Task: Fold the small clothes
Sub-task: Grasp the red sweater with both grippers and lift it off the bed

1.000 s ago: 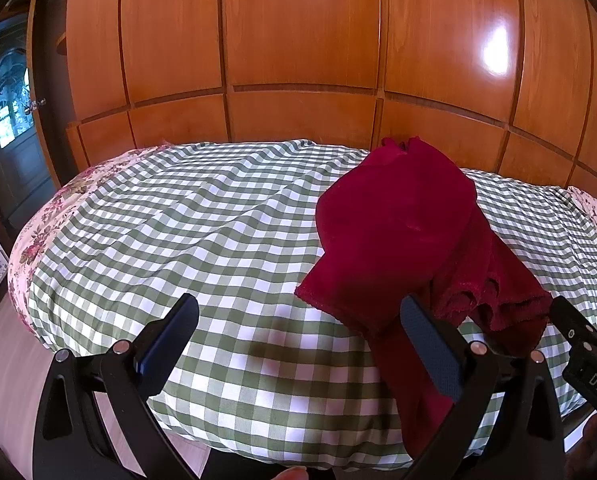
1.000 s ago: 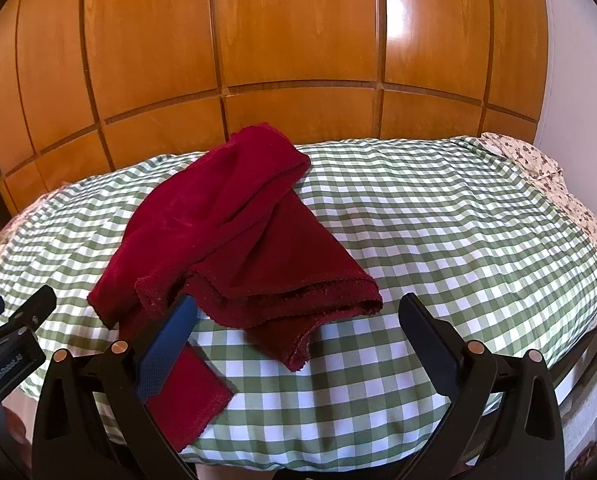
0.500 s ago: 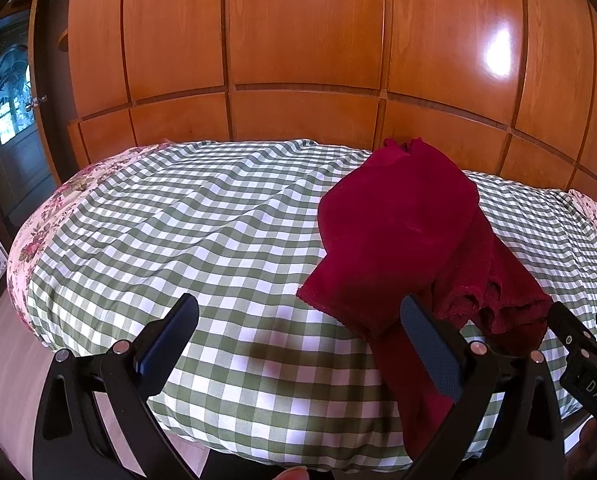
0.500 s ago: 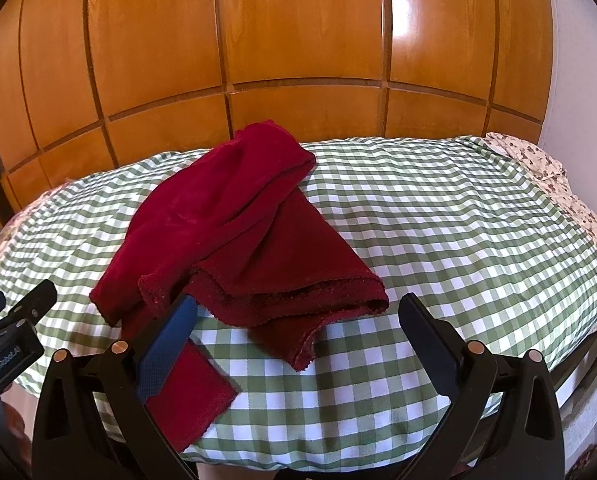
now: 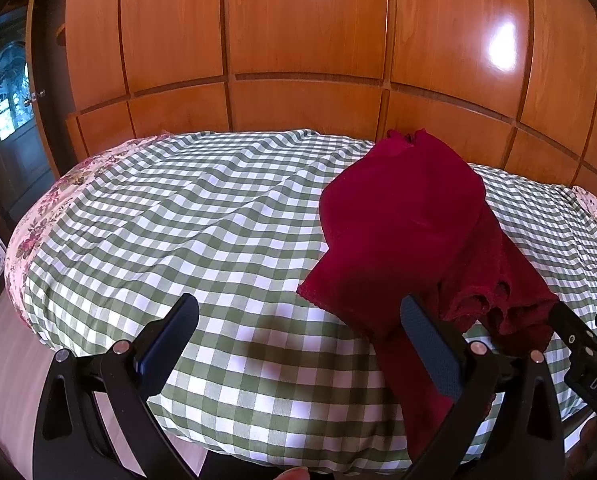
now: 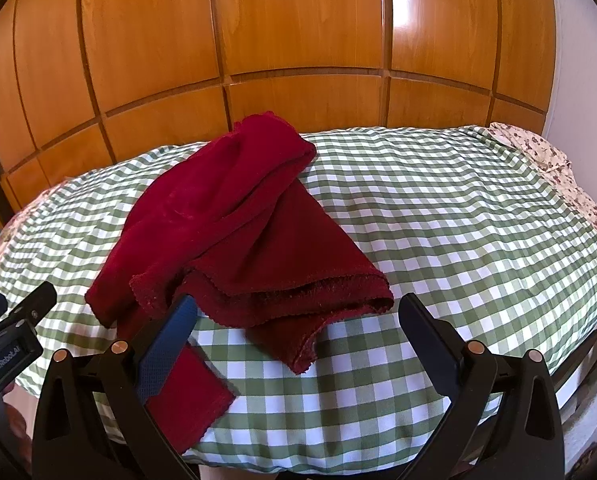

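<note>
A dark red garment (image 5: 402, 224) lies crumpled on the green-and-white checked bed (image 5: 202, 216), with one strip hanging over the near edge. In the right wrist view the garment (image 6: 234, 224) lies left of centre on the bed (image 6: 458, 216), folded over itself with a loose bunched hem at the front. My left gripper (image 5: 298, 328) is open and empty, above the near edge of the bed, with its right finger over the garment's hanging strip. My right gripper (image 6: 296, 330) is open and empty, just before the garment's front hem.
A wall of orange wooden wardrobe panels (image 5: 306, 40) stands behind the bed. A floral sheet (image 5: 46, 216) shows at the bed's left side and a floral part (image 6: 538, 148) at its far right. A dark door with a window (image 5: 10, 108) is at the far left.
Both grippers have drifted slightly towards the garment; the garment has not moved and both grippers stay open.
</note>
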Demonstrator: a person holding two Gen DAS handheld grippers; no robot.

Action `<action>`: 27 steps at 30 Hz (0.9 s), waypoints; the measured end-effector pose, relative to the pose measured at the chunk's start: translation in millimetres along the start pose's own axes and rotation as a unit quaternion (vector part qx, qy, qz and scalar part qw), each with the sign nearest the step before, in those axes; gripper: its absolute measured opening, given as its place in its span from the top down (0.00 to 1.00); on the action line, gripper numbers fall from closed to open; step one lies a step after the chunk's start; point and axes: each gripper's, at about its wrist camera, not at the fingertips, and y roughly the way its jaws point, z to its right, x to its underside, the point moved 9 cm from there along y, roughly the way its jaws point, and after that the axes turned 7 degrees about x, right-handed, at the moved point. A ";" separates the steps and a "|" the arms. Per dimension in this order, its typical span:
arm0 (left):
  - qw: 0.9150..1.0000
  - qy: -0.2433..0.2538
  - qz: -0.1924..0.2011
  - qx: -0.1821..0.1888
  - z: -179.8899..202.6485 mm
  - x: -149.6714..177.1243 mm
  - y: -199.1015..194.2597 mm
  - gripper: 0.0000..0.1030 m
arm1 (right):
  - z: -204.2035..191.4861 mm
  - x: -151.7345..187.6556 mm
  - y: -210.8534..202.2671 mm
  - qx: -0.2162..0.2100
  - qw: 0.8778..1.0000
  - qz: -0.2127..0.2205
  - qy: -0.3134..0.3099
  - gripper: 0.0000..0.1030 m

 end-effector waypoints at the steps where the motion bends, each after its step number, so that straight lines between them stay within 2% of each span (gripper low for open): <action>1: 1.000 -0.001 -0.001 0.000 -0.2 -0.1 1.6 0.02 | -0.4 -0.3 0.8 -0.001 1.000 -0.001 0.000 0.03; 4: 1.000 -0.002 -0.006 0.002 -3.0 -0.7 7.5 0.02 | -0.2 -2.4 4.2 -0.006 1.000 -0.003 0.001 0.03; 7: 1.000 -0.004 -0.009 0.024 -10.2 -3.8 14.6 0.02 | 1.6 -9.4 7.9 -0.016 1.000 0.001 -0.003 0.03; 8: 1.000 -0.014 -0.007 0.023 -18.1 -5.8 16.1 0.02 | 2.0 -12.7 9.3 -0.022 1.000 0.001 -0.004 0.05; 9: 1.000 -0.022 -0.007 0.019 -25.5 -7.2 17.3 0.02 | 2.1 -17.3 10.7 -0.031 1.000 0.001 -0.007 0.10; 10: 0.999 -0.033 -0.012 0.014 -36.2 -9.2 19.6 0.02 | 2.5 -21.9 11.4 -0.035 0.999 0.002 -0.008 0.23; 14: 0.995 -0.094 -0.028 0.013 -74.3 -9.2 27.2 0.02 | -5.7 -45.4 17.9 -0.086 0.996 -0.009 -0.010 0.48; 16: 0.993 -0.115 -0.030 0.015 -87.4 -4.7 29.7 0.03 | -14.5 -55.6 22.9 -0.118 0.993 -0.019 -0.006 0.52; 20: 0.992 -0.116 -0.041 0.006 -101.9 4.4 36.6 0.03 | -46.6 -69.7 36.0 -0.165 0.985 -0.042 -0.029 0.59; 21: 0.992 -0.122 -0.044 0.006 -106.4 7.0 38.6 0.03 | -66.5 -70.8 37.3 -0.194 0.978 -0.052 -0.057 0.59; 23: 0.989 -0.140 -0.048 0.004 -114.9 10.9 41.0 0.03 | -104.1 -55.8 39.3 -0.254 0.954 -0.110 -0.113 0.59; 24: 0.988 -0.146 -0.051 0.003 -118.3 12.2 42.1 0.03 | -115.4 -47.3 41.8 -0.281 0.942 -0.145 -0.111 0.59; 25: 0.987 -0.153 -0.053 0.002 -122.7 13.5 43.7 0.03 | -131.1 -33.5 45.9 -0.317 0.922 -0.199 -0.097 0.59; 26: 0.986 -0.160 -0.052 -0.001 -126.8 14.0 44.3 0.03 | -138.3 -25.5 49.3 -0.323 0.915 -0.222 -0.100 0.59; 27: 0.985 -0.166 -0.050 -0.004 -130.6 13.9 44.4 0.03 | -142.9 -15.8 55.9 -0.308 0.913 -0.244 -0.111 0.58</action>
